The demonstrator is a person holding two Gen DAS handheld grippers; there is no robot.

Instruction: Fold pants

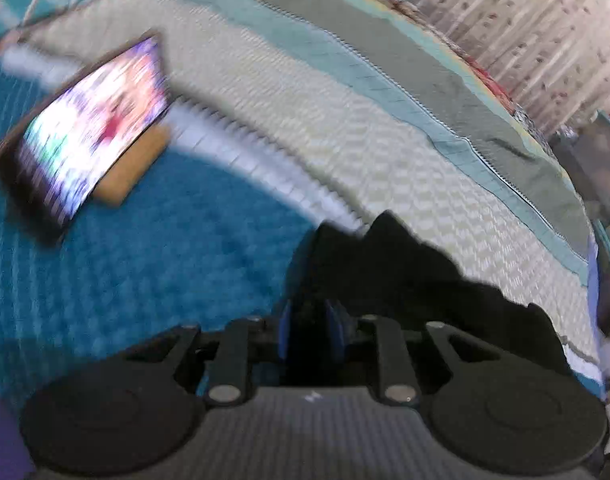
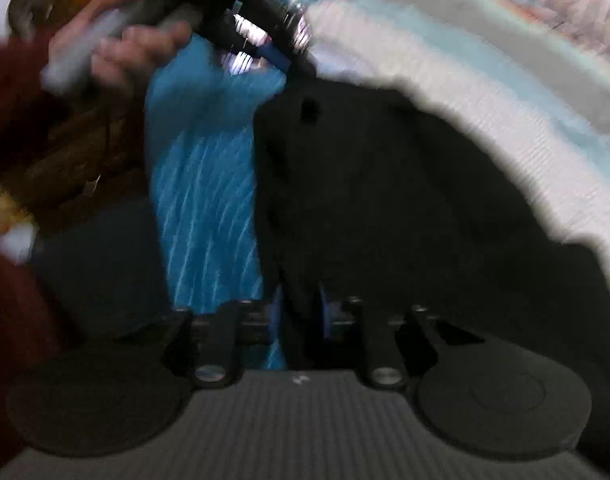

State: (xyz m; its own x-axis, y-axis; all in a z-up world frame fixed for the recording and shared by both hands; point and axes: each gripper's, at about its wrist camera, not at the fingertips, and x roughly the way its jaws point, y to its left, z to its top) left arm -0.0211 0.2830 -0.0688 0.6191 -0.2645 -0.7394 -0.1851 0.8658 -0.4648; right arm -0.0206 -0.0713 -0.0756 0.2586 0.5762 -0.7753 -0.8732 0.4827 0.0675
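Note:
The black pants (image 1: 405,276) lie bunched on the bed, partly on a teal blanket (image 1: 145,272) and partly on a white woven cover (image 1: 345,128). My left gripper (image 1: 309,320) has its blue pads closed on a fold of the black cloth. In the right wrist view the pants (image 2: 385,184) fill the middle and right, and my right gripper (image 2: 301,306) pinches their near edge between its blue pads. The left gripper (image 2: 291,60) also shows there at the pants' far edge, held by a person's hand (image 2: 117,40). Both views are motion-blurred.
A phone with a lit screen (image 1: 93,128) leans on a tan stand (image 1: 137,168) on the teal blanket at the left. A grey and pale blue quilt (image 1: 445,92) runs behind the white cover, with a curtain (image 1: 537,20) beyond. A dark red sleeve (image 2: 13,120) is at left.

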